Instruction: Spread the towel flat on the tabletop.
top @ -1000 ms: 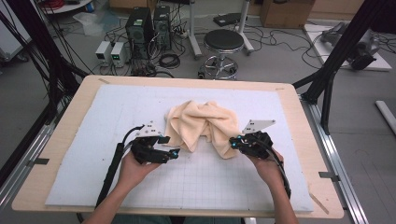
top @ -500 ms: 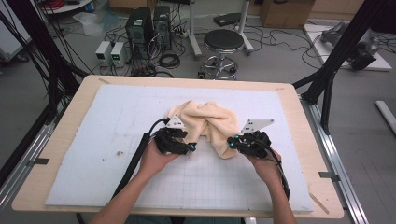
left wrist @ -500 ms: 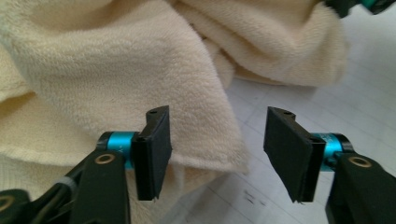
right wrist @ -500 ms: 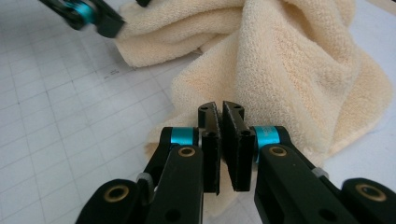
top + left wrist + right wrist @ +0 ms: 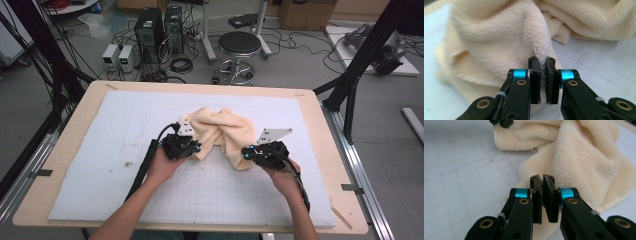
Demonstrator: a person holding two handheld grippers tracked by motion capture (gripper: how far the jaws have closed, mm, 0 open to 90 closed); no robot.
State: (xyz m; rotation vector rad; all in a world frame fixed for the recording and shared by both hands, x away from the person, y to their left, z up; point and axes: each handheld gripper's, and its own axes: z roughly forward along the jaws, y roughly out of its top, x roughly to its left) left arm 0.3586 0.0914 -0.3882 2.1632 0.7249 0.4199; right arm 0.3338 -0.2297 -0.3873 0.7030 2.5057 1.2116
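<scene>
1. Count: one cream terry towel, crumpled in a heap; one white gridded mat under it; one wooden counter carrying both. Two grippers, one per hand.
2. Towel position: on the mat, a little back of the mat's middle and slightly right of it, between the two grippers.
3. Left gripper: at the towel's near-left edge. In the left gripper view the jaws stand narrow, pinching a raised fold of terry between the pads. The jaws have just been closing, with that fold between them.
4. Right gripper: at the towel's near-right corner. In the right gripper view the jaws are nearly together, clamped on the towel's lower edge.
5. Against the earlier frames: the left hand stood to the towel's left with a gap between gripper and cloth; now it is in against the towel's edge. The right hand and gripper sit where they were. The towel's outline looks much the same.
6. Behind the counter, on the floor: one round black stool, two dark computer towers, loose cables.
7. Hard to make out: how much cloth is inside the right jaws, as the pads cover the pinch. The towel's far side is cut off at the top of both gripper views. A dark gripper tip at the top edge of the right gripper view is cropped.
</scene>
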